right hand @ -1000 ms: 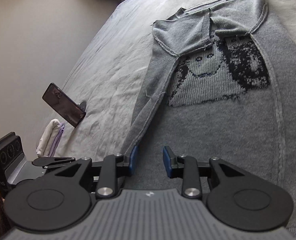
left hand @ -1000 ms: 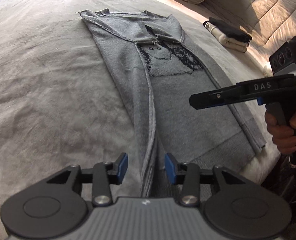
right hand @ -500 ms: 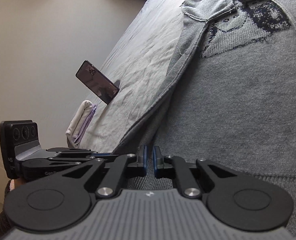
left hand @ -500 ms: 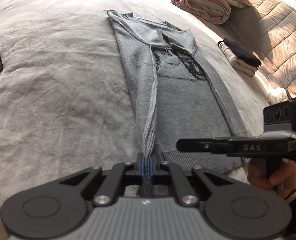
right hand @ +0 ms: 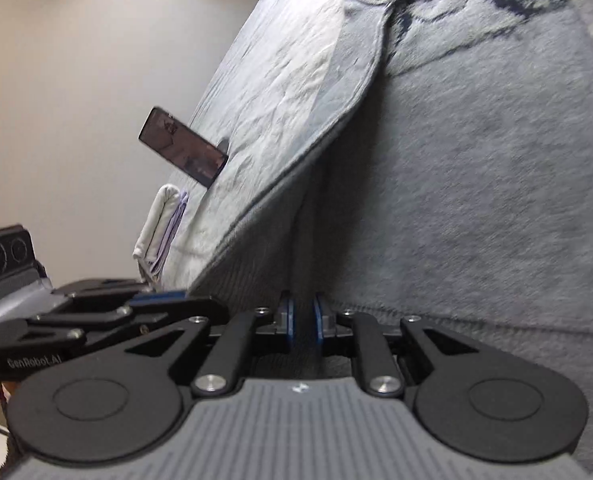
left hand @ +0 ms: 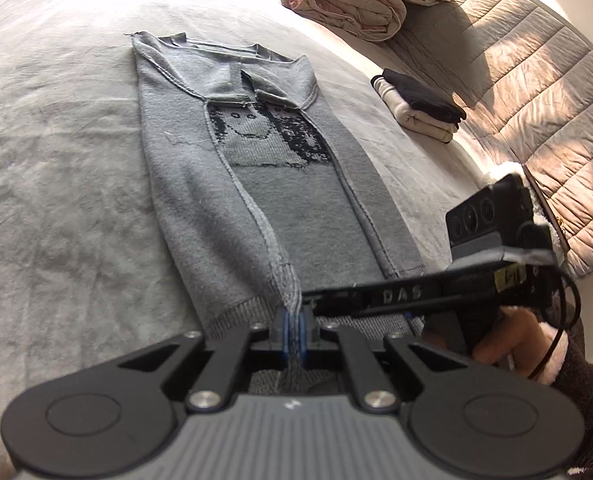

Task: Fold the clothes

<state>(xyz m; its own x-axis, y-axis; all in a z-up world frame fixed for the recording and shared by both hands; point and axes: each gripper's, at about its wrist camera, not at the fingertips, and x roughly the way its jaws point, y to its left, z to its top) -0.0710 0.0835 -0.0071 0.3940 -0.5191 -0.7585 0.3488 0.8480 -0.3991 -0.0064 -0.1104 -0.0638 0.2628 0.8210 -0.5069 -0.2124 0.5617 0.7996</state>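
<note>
1. Grey sweater (left hand: 280, 208) lies flat on the bed (left hand: 64, 168), both sides already folded inward so it forms a long narrow strip. Sleeves are tucked across the chest, above a knitted face motif.
2. Long axis: runs straight away from both claws. The collar is at the far end, toward the headboard side; the ribbed hem is at the near end, at the bed's edge.
3. Left claw (left hand: 293, 330) is clamped on the hem where the left folded edge's seam comes down; grey knit is pinched between the blue pads.
4. Right claw (right hand: 302, 322) is likewise closed on hem fabric, pads pressed on a fold of grey knit. In the left wrist view it comes in sideways from the right, just beside the left claw.
5. Deciding relation: both claws sit at the same near end, close together, with the whole garment stretched ahead of them. Judgement: the next fold goes along the long axis, hem carried toward the collar. Neither hand is nearer; both must travel together, or the strip skews.
6. Surroundings: a folded clothes stack (left hand: 420, 108) and a rolled duvet (left hand: 348, 4) lie to the right, well apart. A phone (right hand: 182, 152) stands propped on the bed's left side.
</note>
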